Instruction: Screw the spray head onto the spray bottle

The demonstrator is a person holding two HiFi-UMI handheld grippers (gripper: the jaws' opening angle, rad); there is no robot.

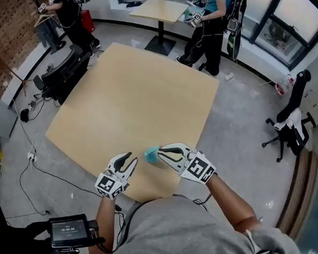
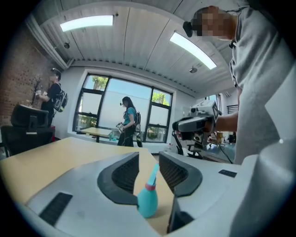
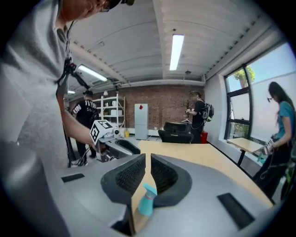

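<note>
Left tool (image 1: 133, 158) slightly parted, gripped nothing. Teal spray bottle (image 1: 150, 154) stood on desk (image 1: 130, 98) near 6 o'clock edge, at 3 o'clock of left tool's tips. Right tool (image 1: 160, 150) clenched, empty, tips just beside spray bottle.

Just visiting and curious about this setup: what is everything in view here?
spray bottle: one, teal with pink collar, standing near the table's near edge, between the grippers
table: one, light wood, centre
second table: one, light wood, far back
office chair: one, black, floor at right
person in teal: one, beside the second table
person in black: one, far left corner
small screen: one, black, lower left
left gripper: one, grey and black, jaws apart, left of bottle
right gripper: one, grey and black, jaws shut, right of bottle
</note>
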